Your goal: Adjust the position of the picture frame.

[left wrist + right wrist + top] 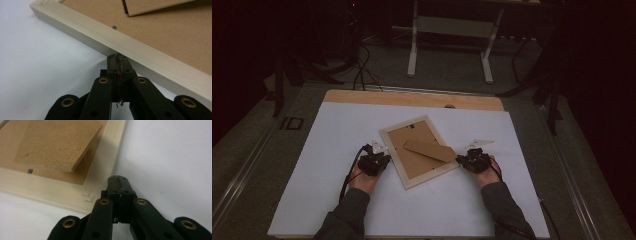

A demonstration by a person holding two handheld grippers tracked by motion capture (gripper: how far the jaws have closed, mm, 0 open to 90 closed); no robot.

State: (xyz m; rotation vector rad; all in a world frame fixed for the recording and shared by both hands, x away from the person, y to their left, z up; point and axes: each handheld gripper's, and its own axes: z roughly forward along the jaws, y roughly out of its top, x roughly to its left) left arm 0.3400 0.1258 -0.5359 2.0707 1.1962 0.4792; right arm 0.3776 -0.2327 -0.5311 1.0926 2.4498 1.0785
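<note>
While a picture frame point(418, 151) lies face down and askew on the white board point(337, 200), seen from the high view, the left gripper point(378, 153) and right gripper point(463, 159) flank it, apparently to steady or square it. In the left gripper view, the closed, empty jaws meet the pale frame rail. In the right gripper view, the closed jaws sit at the frame's corner, below the raised brown stand point(56, 143).
</note>
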